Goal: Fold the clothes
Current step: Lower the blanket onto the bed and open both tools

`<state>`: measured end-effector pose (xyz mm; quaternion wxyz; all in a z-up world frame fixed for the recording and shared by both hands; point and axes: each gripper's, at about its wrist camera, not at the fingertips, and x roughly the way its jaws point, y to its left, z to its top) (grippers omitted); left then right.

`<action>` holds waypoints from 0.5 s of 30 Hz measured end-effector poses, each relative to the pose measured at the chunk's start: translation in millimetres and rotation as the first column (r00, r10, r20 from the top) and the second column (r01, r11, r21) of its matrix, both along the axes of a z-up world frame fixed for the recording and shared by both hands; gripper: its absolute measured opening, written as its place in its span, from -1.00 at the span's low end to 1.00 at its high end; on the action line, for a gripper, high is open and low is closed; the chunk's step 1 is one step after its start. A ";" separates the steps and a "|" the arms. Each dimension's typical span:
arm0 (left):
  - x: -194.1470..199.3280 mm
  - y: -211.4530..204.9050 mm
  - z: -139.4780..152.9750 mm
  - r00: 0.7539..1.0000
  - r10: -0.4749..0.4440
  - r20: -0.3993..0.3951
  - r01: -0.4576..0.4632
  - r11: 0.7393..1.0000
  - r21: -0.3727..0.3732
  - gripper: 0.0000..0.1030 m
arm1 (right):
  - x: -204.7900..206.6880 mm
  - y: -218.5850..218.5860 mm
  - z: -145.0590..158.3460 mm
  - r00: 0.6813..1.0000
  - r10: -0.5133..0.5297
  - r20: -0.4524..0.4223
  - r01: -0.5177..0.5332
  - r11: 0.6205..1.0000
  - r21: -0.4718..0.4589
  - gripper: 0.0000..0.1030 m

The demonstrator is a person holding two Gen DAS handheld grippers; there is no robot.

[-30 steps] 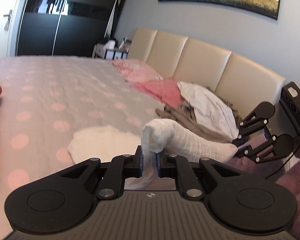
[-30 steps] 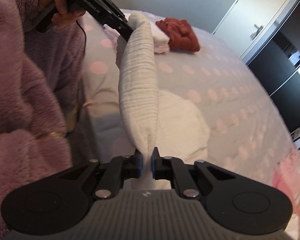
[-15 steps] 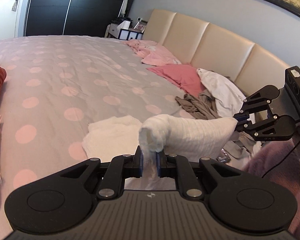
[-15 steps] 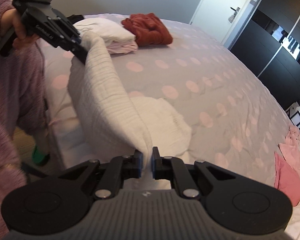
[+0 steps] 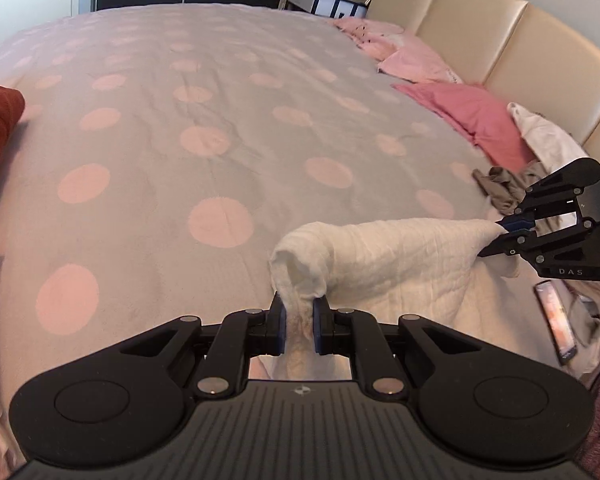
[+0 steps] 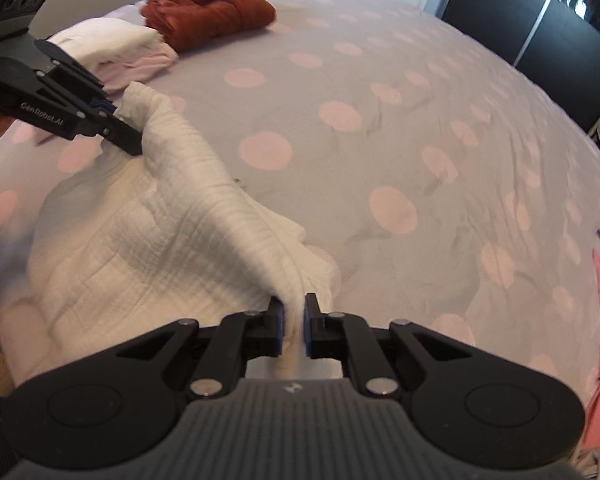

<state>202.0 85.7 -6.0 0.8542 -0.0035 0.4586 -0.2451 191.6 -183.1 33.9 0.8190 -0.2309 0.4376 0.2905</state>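
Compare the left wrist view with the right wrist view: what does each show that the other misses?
Left wrist only: the beige headboard, the grey-brown garment and a phone. Right wrist only: the folded white and pink stack beside the rust-red garment. Shared: the spotted bedspread, and the white cloth pinched by the left tool and right tool.

you can read "genrobot.ai" in pale letters on the side of your left gripper (image 6: 130,138), seen from the right wrist. your right gripper (image 5: 494,240) carries "das", perhaps part of a longer word.
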 end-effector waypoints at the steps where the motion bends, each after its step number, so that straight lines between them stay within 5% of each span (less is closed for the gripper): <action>1: 6.3 -1.8 -7.8 1.000 0.003 -0.008 -0.003 1.000 0.007 -0.80 | 7.8 -0.9 -8.3 1.000 -0.015 -0.010 0.015 1.000 0.001 -0.78; 6: 22.9 -9.2 -39.2 0.998 0.015 -0.058 -0.013 0.999 0.032 -0.80 | 34.2 -5.2 -47.8 0.995 -0.070 -0.073 0.070 0.998 0.004 -0.73; 9: 28.5 -11.0 -49.0 0.997 0.025 -0.076 -0.021 0.998 0.057 -0.77 | 39.5 -10.8 -64.7 0.992 -0.110 -0.064 0.111 0.994 0.018 -0.38; 15: 28.9 -2.4 -42.7 0.991 0.116 -0.066 -0.112 0.992 0.055 -0.49 | 48.0 -31.1 -71.8 0.970 -0.242 -0.022 0.243 0.968 0.057 -0.16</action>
